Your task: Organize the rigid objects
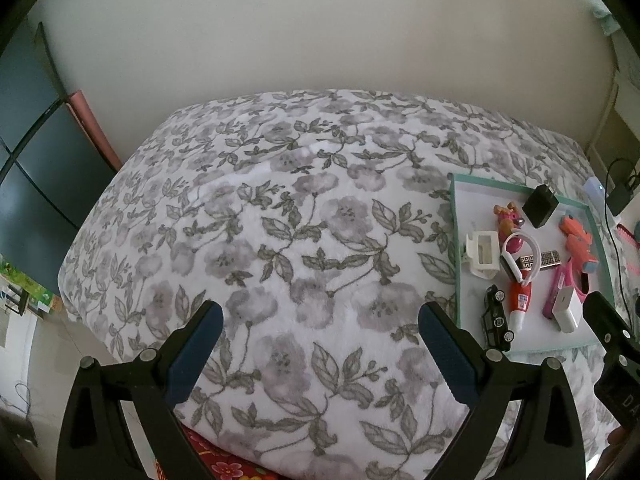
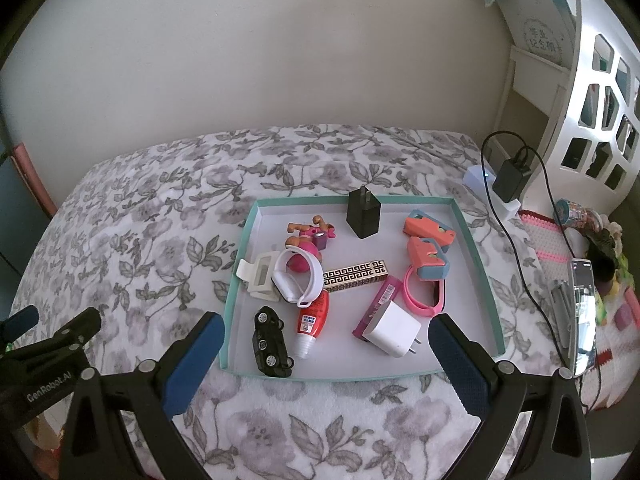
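Observation:
A shallow teal-rimmed white tray (image 2: 476, 248) lies on a floral bedspread (image 2: 140, 248). In it lie a black toy car (image 2: 270, 334), a red tube (image 2: 312, 320), a white charger (image 2: 394, 330), a black charger (image 2: 363, 214), a white headband (image 2: 298, 276), a patterned bar (image 2: 354, 276), orange toy pieces (image 2: 428, 248) and a pink band (image 2: 422, 298). My right gripper (image 2: 326, 342) hangs open over the tray's near edge, holding nothing. My left gripper (image 1: 320, 326) stands open over bare bedspread (image 1: 280, 220), left of the tray (image 1: 454, 240). The right gripper's finger (image 1: 608, 320) shows at the left view's edge.
A wall runs behind the bed. Right of the tray are a black adapter with cable (image 2: 512, 178), a phone (image 2: 582, 316), a pink grid mat (image 2: 546, 244) and a white shelf unit (image 2: 592, 92). A dark cabinet (image 1: 36, 168) stands left of the bed.

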`<action>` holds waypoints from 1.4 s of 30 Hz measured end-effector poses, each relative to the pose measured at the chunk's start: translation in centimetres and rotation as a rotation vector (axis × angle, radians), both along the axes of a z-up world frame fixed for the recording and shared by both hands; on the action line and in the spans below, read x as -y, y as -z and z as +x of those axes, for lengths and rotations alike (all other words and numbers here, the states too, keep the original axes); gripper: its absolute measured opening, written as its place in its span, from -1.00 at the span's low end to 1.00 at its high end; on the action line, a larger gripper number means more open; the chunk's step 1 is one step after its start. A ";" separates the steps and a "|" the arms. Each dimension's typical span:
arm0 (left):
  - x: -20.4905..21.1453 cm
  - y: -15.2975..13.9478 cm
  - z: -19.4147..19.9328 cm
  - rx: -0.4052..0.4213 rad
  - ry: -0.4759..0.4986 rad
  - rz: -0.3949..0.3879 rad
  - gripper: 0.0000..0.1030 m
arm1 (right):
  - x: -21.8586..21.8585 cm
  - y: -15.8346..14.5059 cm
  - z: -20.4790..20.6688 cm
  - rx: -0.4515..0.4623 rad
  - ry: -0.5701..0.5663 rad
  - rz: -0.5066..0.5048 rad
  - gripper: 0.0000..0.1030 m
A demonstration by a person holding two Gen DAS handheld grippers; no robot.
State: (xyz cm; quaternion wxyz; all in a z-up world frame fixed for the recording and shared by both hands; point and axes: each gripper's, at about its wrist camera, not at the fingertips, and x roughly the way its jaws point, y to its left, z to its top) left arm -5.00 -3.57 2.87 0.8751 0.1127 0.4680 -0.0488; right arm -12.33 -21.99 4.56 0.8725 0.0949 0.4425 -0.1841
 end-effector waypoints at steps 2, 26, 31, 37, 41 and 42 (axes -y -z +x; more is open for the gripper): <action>0.0 0.0 0.0 -0.001 0.001 -0.001 0.91 | 0.0 0.0 0.0 -0.001 -0.001 -0.001 1.00; 0.1 0.0 0.2 0.000 -0.003 -0.003 0.91 | 0.4 0.5 0.2 -0.009 -0.002 0.003 1.00; 0.0 0.0 0.2 0.000 -0.004 -0.003 0.91 | 0.3 0.6 0.2 -0.011 -0.002 0.003 1.00; 0.1 0.0 0.2 0.000 -0.006 -0.004 0.91 | 0.4 0.6 0.3 -0.011 -0.004 0.002 1.00; 0.2 -0.1 0.2 0.000 -0.006 -0.003 0.91 | 0.5 0.6 0.2 -0.014 -0.003 0.003 1.00; 0.1 0.0 0.1 0.000 -0.007 -0.004 0.91 | 0.5 0.6 0.2 -0.015 -0.002 0.003 1.00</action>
